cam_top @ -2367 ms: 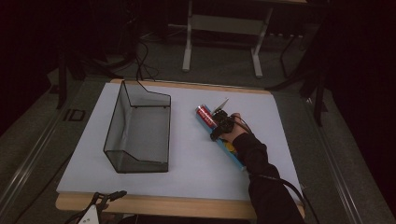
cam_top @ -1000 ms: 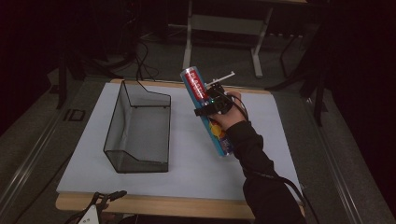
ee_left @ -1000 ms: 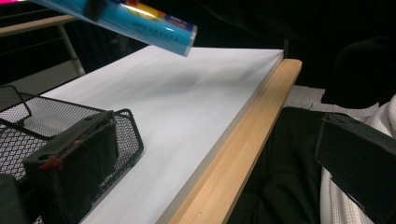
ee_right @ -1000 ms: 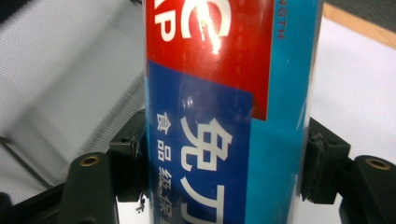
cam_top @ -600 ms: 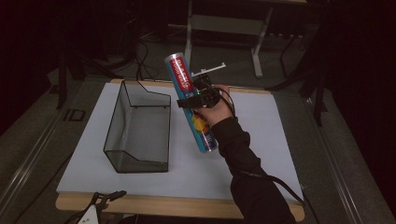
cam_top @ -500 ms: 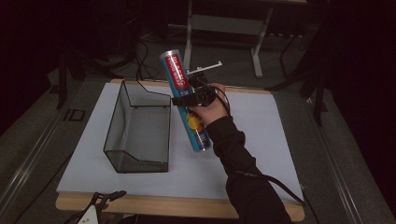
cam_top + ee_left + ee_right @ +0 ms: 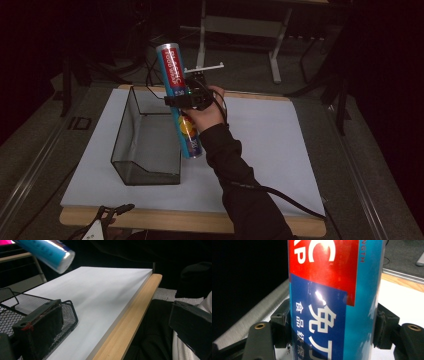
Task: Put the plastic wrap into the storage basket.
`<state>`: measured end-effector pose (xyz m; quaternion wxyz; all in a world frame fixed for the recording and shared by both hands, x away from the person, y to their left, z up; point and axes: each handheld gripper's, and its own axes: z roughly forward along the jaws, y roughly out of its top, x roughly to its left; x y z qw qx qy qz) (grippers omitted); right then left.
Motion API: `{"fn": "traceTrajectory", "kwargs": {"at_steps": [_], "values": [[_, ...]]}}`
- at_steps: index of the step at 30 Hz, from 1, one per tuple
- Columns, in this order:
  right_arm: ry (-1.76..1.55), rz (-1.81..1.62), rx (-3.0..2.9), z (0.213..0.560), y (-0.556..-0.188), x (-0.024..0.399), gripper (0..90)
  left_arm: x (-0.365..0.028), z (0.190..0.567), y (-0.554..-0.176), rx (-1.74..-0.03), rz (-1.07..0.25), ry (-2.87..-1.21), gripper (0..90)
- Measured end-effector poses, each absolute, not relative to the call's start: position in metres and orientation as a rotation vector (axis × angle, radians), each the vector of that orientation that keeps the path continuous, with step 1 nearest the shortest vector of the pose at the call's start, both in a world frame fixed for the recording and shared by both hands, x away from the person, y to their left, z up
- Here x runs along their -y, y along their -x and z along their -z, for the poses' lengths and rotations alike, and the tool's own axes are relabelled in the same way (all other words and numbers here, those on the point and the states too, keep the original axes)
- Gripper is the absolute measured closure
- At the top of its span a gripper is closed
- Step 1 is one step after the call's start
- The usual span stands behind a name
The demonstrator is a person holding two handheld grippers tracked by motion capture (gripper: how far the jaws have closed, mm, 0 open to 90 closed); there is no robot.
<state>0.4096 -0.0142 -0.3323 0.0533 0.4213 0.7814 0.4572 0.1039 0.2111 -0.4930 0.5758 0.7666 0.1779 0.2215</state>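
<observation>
White table [image 7: 280,150], wood-edged along the near side, spread beneath and around the right gripper [image 7: 192,100]. Black wire-mesh basket [image 7: 145,142] open-topped, standing on the table just left of and below that gripper; mesh wall also visible beside the left gripper's [image 7: 112,325] near jaw in the left gripper view. Tall can [image 7: 179,100], red at the upper end, blue toward the lower, held aloft and slightly tilted, clamped across its middle by the right gripper; lower end hanging near the basket's right rim, clear of the table. In the right gripper view, both black jaws pressed against opposite sides of the can [image 7: 332,300], white characters on its blue label facing the camera. Right hand [image 7: 205,112] in a dark sleeve wrapped around the gripper body directly behind the can. Left gripper low at the table's near edge, jaws set wide apart with nothing between them; bottom end of the can [image 7: 50,255] seen above and beyond its left jaw.
</observation>
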Motion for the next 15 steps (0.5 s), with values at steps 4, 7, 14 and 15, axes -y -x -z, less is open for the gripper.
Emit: {"fn": "traceTrajectory", "kwargs": {"at_steps": [4,7,14,15], "values": [[-1.322,-1.48,-2.318,0.337,-0.408,-0.003,31.7,-0.211,0.493,-0.104,-0.416,-0.517,-1.792,0.1],[-1.327,-1.495,-2.279,0.344,-0.408,-0.013,31.7,-0.211,0.493,-0.103,-0.412,-0.516,-1.794,0.1],[-1.391,-1.485,-2.248,0.369,-0.414,-0.031,31.7,-0.211,0.493,-0.103,-0.409,-0.51,-1.796,0.1],[-1.409,-1.483,-2.242,0.374,-0.415,-0.032,31.7,-0.212,0.493,-0.102,-0.404,-0.513,-1.796,0.1]]}}
